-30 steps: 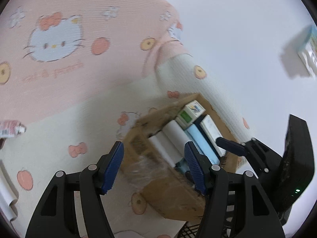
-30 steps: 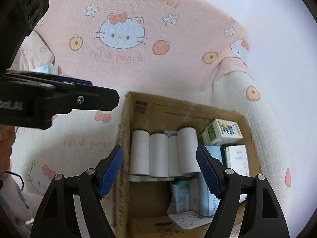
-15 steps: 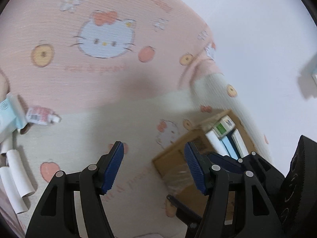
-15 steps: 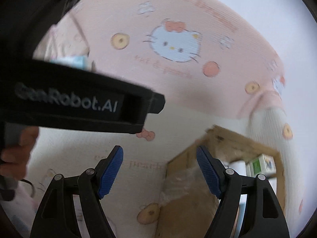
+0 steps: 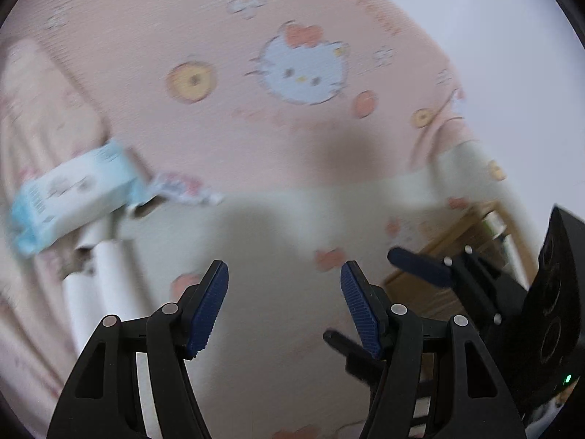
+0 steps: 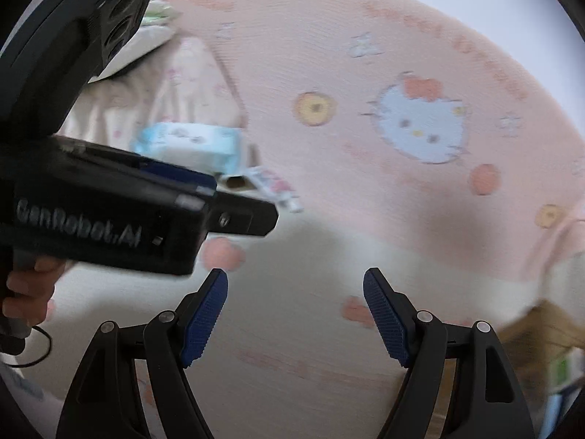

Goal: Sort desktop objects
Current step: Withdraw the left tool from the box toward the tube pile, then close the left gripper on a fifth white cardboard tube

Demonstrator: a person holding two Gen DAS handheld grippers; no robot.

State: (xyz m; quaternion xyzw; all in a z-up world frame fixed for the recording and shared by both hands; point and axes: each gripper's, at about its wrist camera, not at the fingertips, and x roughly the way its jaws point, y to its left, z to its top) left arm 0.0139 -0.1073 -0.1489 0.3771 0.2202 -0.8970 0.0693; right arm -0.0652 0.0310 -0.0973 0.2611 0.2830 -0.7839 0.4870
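Note:
My left gripper (image 5: 283, 303) is open and empty above the Hello Kitty blanket. At the left of its view lie a light blue tissue pack (image 5: 73, 192), a small pink tube (image 5: 182, 188) and white paper rolls (image 5: 106, 281). My right gripper (image 6: 294, 311) is open and empty; its view shows the same blue pack (image 6: 190, 144) and the tube (image 6: 274, 186) beyond the left gripper's body (image 6: 109, 216). The cardboard box sits at the right edge of the left wrist view (image 5: 457, 234) and at the lower right of the right wrist view (image 6: 541, 325).
The pink and cream blanket (image 5: 292, 146) covers the surface. The right gripper's fingers (image 5: 420, 267) cross the right side of the left wrist view, in front of the box. A white wall (image 5: 493, 18) stands behind. Both views are motion-blurred.
Both grippers have swung left, away from the box. The box has slid to the right edge of each view, and the blue pack, tube and rolls have come into view at left.

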